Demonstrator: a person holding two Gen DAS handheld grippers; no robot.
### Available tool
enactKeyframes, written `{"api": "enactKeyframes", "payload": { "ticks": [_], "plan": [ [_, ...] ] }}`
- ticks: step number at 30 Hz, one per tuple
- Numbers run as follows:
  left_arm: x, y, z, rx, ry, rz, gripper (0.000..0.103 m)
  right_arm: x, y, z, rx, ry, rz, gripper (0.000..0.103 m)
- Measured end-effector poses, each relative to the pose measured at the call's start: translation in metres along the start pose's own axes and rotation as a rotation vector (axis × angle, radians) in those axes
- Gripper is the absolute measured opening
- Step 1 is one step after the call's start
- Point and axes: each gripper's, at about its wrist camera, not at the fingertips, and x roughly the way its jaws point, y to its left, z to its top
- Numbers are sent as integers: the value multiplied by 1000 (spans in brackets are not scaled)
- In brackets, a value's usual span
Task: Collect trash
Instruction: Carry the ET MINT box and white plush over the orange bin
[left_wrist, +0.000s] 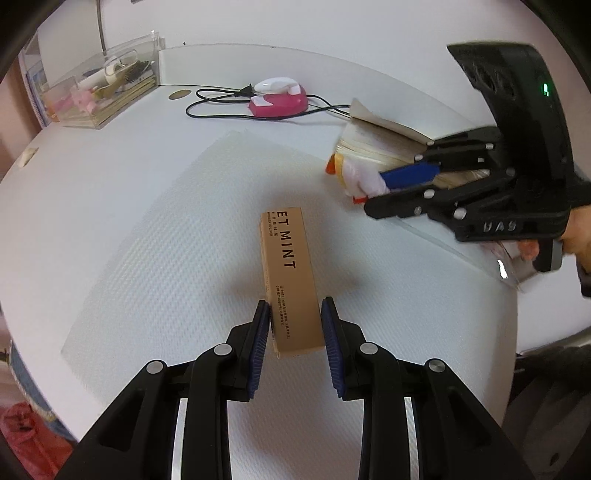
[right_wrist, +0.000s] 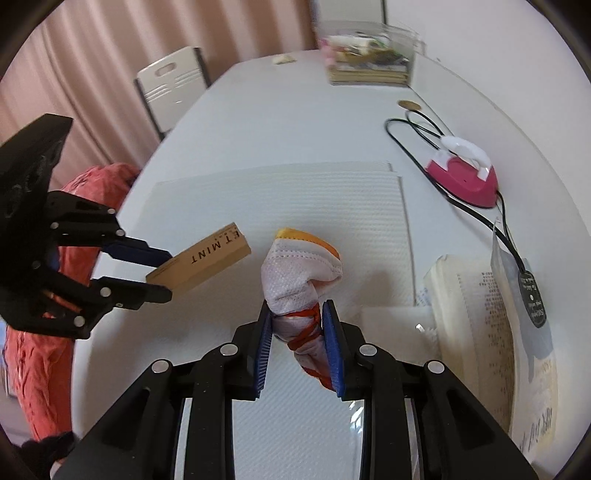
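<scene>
My left gripper (left_wrist: 295, 314) is shut on a tan cardboard box printed "MINT" (left_wrist: 290, 273) and holds it above the white textured mat (left_wrist: 147, 240). The box also shows in the right wrist view (right_wrist: 203, 262), clamped in the left gripper (right_wrist: 168, 275). My right gripper (right_wrist: 297, 314) is shut on a crumpled white face mask with orange edge and red straps (right_wrist: 295, 273), lifted over the mat (right_wrist: 295, 192). In the left wrist view the right gripper (left_wrist: 373, 194) holds the mask (left_wrist: 356, 173) at the right.
A pink and white mini iron (left_wrist: 279, 98) with black cord lies at the table's back. A clear box of stationery (left_wrist: 99, 86) stands far left. An open book (right_wrist: 480, 321) lies at the right. A red bag (right_wrist: 48, 280) hangs by the table's left edge, near a white chair (right_wrist: 173, 88).
</scene>
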Motion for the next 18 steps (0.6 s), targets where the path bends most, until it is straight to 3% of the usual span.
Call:
{"api": "enactKeyframes", "payload": {
  "ticks": [11,18],
  "plan": [
    [-82,-40,-62,-53,-28,102,31,-62,55,-29,-139,6,98,27],
    [-136,-63,-108,-113,-53,185,31,-92,114,-45,-279,25,168,27]
  ]
}}
